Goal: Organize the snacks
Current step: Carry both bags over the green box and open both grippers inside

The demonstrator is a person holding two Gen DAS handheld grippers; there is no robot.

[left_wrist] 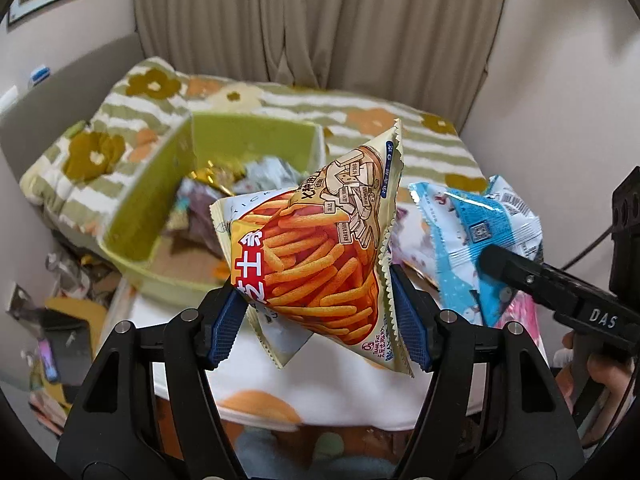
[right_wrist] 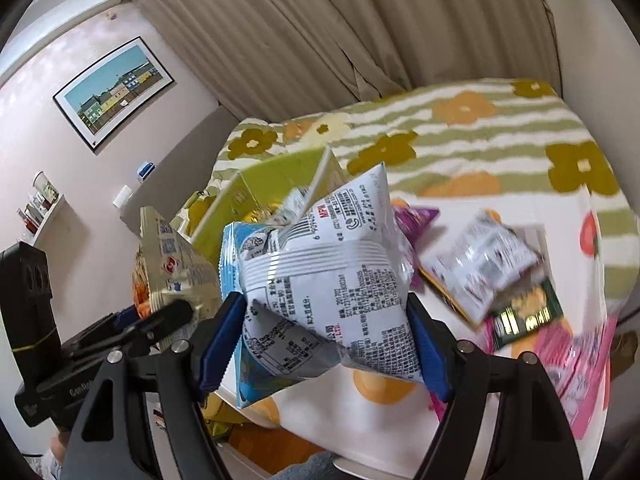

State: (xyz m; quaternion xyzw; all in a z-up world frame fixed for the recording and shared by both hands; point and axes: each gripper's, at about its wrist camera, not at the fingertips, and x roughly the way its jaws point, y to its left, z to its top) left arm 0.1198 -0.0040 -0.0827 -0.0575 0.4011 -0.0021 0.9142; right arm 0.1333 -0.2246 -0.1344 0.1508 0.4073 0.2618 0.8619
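The left gripper (left_wrist: pixel 320 300) pinches a cream pyramid-shaped snack packet printed with orange sticks (left_wrist: pixel 316 256). The right gripper (right_wrist: pixel 326 344) clamps a puffy white-and-blue foil packet (right_wrist: pixel 324 280), near the green bin (left_wrist: pixel 160 208).

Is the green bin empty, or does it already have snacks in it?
Partly filled. The green bin holds several crumpled wrappers, with bare floor near its front wall. The motion-blurred left wrist view hides what they are.

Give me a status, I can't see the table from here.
Left gripper shut on orange snack bag, right gripper shut on blue-white bag. Both lifted. Green bin ahead, partly filled. Nothing blocking.
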